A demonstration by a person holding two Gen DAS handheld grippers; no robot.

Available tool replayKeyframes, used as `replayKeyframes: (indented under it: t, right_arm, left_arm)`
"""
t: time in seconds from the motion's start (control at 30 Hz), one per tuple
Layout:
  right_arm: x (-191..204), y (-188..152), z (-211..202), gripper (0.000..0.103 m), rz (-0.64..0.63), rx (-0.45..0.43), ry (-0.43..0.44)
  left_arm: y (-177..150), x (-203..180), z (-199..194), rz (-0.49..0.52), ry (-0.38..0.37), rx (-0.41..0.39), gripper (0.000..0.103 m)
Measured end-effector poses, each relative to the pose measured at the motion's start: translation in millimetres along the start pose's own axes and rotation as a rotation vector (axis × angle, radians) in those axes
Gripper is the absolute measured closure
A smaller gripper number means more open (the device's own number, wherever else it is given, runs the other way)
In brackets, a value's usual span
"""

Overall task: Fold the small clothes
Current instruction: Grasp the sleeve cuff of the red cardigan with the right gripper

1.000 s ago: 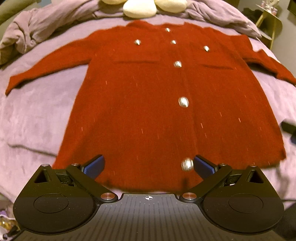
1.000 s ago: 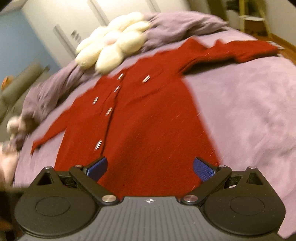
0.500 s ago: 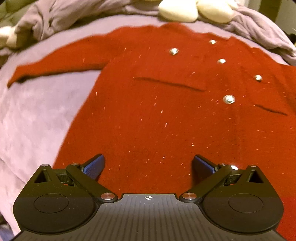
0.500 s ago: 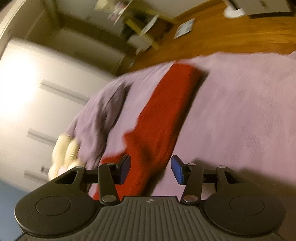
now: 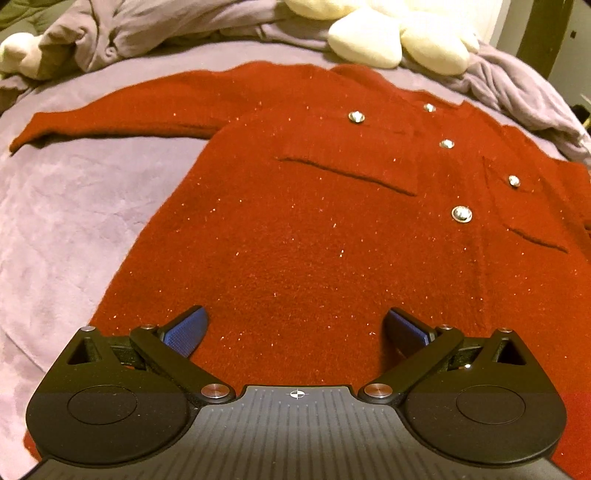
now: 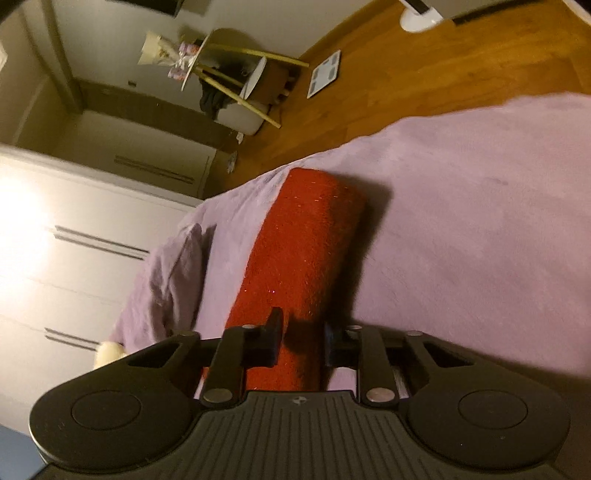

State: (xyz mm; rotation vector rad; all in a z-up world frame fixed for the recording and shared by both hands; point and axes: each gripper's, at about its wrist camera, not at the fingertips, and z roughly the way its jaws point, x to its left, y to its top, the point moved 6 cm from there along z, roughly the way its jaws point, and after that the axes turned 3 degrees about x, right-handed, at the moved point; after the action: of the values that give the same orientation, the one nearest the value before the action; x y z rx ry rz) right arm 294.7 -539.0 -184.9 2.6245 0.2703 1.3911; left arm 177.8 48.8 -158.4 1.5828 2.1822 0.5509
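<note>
A red knit cardigan (image 5: 314, 229) with silver buttons lies flat, front up, on the purple bedspread (image 5: 66, 221). In the left wrist view my left gripper (image 5: 297, 328) hovers open over its lower body, blue pads wide apart with nothing between them. The cardigan's left sleeve (image 5: 122, 110) stretches out flat. In the right wrist view my right gripper (image 6: 301, 343) is rolled sideways, and its jaws are closing on the other red sleeve (image 6: 303, 243). That sleeve fills the narrow gap between the fingers and its cuff points toward the bed edge.
Cream flower-shaped pillows (image 5: 388, 40) and a bunched purple blanket (image 5: 147, 26) lie beyond the collar. Past the bed edge are a wooden floor (image 6: 424, 74), a small side table (image 6: 229, 70), a bathroom scale (image 6: 325, 74) and white wardrobe doors (image 6: 74, 240).
My right gripper swung from the cardigan's hem to the right sleeve, rolled sideways and narrowed its jaws around it. My left gripper shifted left and lower over the body, still open.
</note>
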Motion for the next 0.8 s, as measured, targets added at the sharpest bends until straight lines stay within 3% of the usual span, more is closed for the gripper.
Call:
replayKeyframes:
  t: [0.03,0.13,0.23,0.33,0.4,0.47,0.53,0.6,0.63,0.7,0.8]
  right_arm:
    - [2.4,0.9,2.1,0.092,-0.029,0.001,-0.027]
    - [18.3,13.1,0.9,0.094,-0.166,-0.033,-0.112]
    - [57.1,6.3,-19.4,0.094,-0.43,-0.17,-0.227]
    - [114.6,-28.2,-38.5,0.094,-0.699,-0.25,-0.184]
    - [162.1,-71.0,-52.1,0.094,-0.885,-0.273,-0.079]
    - [206.5,-129.9,-66.0,0.094,-1.061,-0.245,0.079]
    - [234.5,-188.0,-73.9,0.093,-1.171,-0.157,0.24]
    - [244.7,-244.0,-74.1,0.077,-1.224,0.014,0.355]
    - [242.7,-269.7,-74.0,0.06,-1.229,0.106,0.399]
    - [231.1,-292.7,-74.0,0.058,-1.231,0.135,0.394]
    - [198.7,-291.3,-67.9,0.058,-1.126,0.184,0.307]
  left_arm:
    - [-0.6,0.3,-0.9,-0.004,-0.002,-0.008,0.0]
    - [2.4,-0.9,-4.0,0.013,0.009,-0.011,0.0]
    - [9.0,-1.4,-8.8,0.023,0.009,0.002,0.0]
    - [23.7,-5.3,-22.3,0.016,-0.083,-0.046,0.0]
    - [39.3,-11.4,-31.0,0.021,-0.146,-0.074,0.0]
    - [58.2,-21.1,-38.7,0.037,-0.211,-0.106,0.0]
    - [78.1,-31.5,-44.1,0.042,-0.276,-0.136,0.0]
    - [98.6,-41.0,-43.5,0.018,-0.373,-0.142,0.0]
    - [106.9,-46.1,-40.5,-0.001,-0.41,-0.142,0.0]
    - [121.2,-54.4,-29.8,-0.042,-0.474,-0.126,0.0]
    - [138.2,-71.2,-5.7,-0.078,-0.554,-0.065,0.0]
